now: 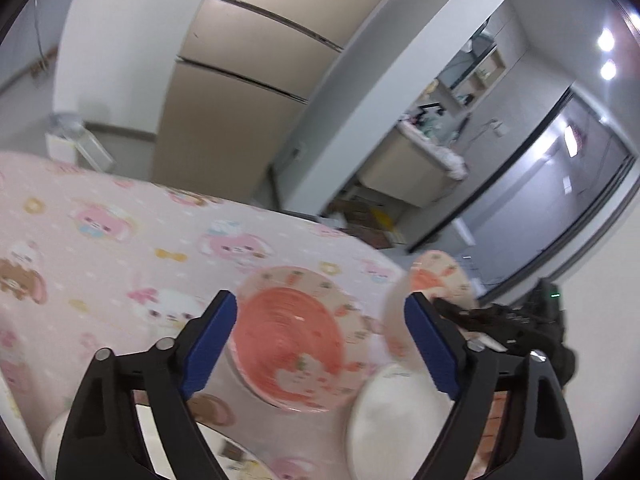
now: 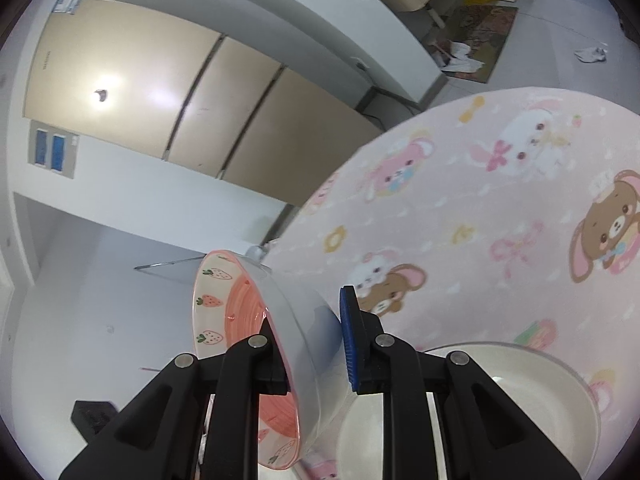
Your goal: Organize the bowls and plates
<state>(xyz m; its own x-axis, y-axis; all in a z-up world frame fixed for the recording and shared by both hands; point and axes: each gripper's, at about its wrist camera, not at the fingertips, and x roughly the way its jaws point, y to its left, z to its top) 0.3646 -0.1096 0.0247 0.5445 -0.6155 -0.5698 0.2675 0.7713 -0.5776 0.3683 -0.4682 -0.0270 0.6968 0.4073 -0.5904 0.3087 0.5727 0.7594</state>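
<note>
My left gripper (image 1: 320, 320) is open and empty, hovering over a pink strawberry-patterned bowl (image 1: 296, 340) that sits on the pink cartoon tablecloth (image 1: 100, 240). A white bowl (image 1: 384, 404) sits to its right. My right gripper (image 2: 308, 320) is shut on the rim of a second strawberry bowl (image 2: 256, 340), held tilted on its side above the table edge; this bowl also shows in the left wrist view (image 1: 436, 276). A white bowl (image 2: 480, 392) lies below the right gripper.
Another white dish (image 1: 56, 440) sits at the lower left. A beige fridge (image 2: 160, 92) and white wall stand behind the table. A cabinet (image 1: 404, 172) and floor clutter lie beyond the table's far edge.
</note>
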